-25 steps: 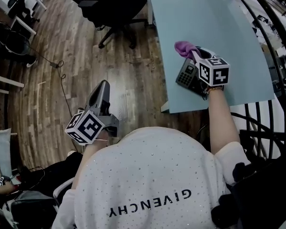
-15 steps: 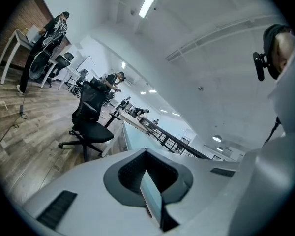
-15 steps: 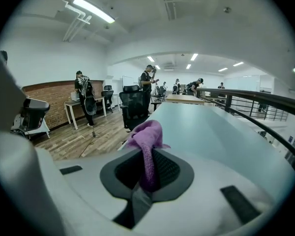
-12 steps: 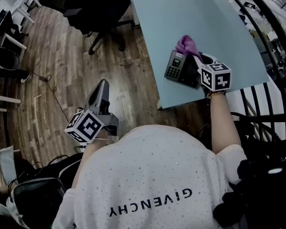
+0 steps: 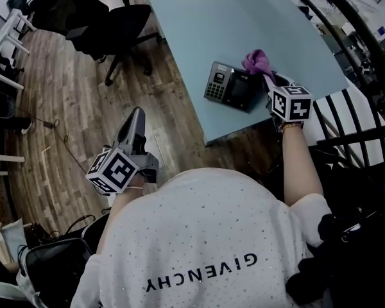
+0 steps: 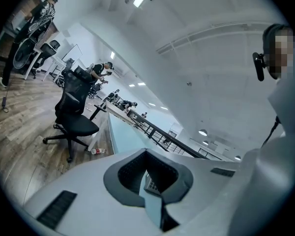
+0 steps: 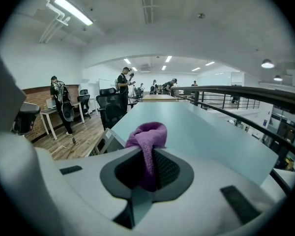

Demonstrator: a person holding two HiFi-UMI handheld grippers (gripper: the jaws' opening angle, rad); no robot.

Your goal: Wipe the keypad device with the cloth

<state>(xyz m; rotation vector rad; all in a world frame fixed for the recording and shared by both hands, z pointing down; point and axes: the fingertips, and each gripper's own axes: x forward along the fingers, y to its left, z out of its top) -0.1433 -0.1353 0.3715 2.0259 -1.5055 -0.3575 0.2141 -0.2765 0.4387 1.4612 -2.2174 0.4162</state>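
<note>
Right now you are pinching the purple cloth (image 7: pixel 148 140) in your right gripper (image 5: pixel 264 77). The keypad device (image 5: pixel 230 85) is lying on the table (image 5: pixel 199 24) just to its left, its keys at the far end. Your left gripper (image 5: pixel 136 124), pressed together and empty, is hanging well apart over the floor.

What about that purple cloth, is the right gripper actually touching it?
Touching. The right gripper view shows the purple cloth pinched between the right gripper's shut jaws, bunching up above them.
</note>
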